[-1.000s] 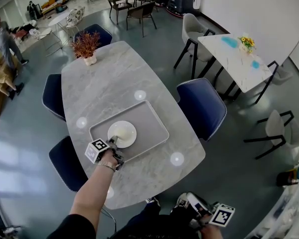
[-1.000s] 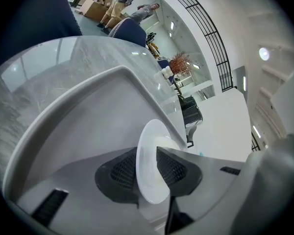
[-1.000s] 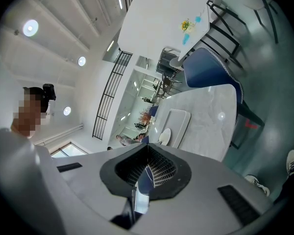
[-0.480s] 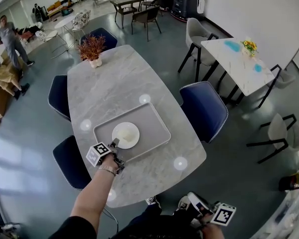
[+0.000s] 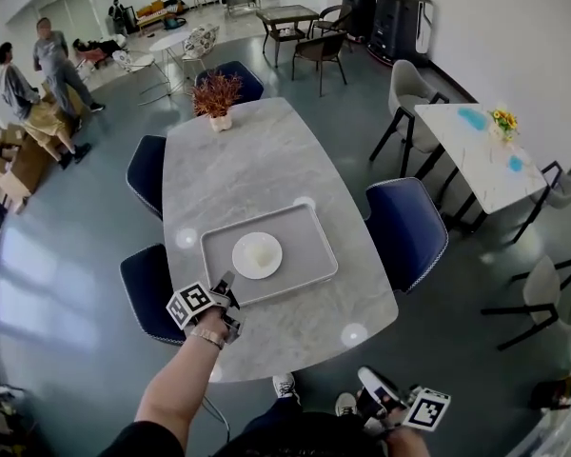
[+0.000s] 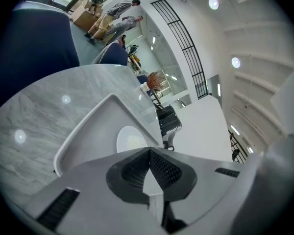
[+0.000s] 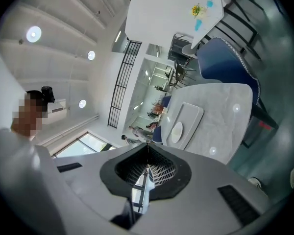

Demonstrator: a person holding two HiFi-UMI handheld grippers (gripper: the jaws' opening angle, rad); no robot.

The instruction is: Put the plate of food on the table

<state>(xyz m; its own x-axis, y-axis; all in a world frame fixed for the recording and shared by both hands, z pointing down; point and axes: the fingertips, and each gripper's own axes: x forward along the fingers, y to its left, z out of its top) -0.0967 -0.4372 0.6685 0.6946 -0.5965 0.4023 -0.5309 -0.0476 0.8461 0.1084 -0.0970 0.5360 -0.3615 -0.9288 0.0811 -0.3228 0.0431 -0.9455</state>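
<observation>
A white plate with a pale mound of food lies in a grey tray on the marble table. My left gripper hovers at the tray's near left corner, a little short of the plate, shut with nothing between its jaws. In the left gripper view the closed left gripper points over the tray at the plate. My right gripper hangs low below the table's near edge, shut and empty. From the right gripper view the tray and plate look small and far off.
A potted dried plant stands at the table's far end. Blue chairs line both long sides. A second white table stands to the right. People stand far back left.
My left gripper has drawn back from the plate's rim to the tray's near left corner. The plate stays in the tray. The head view has tilted up.
</observation>
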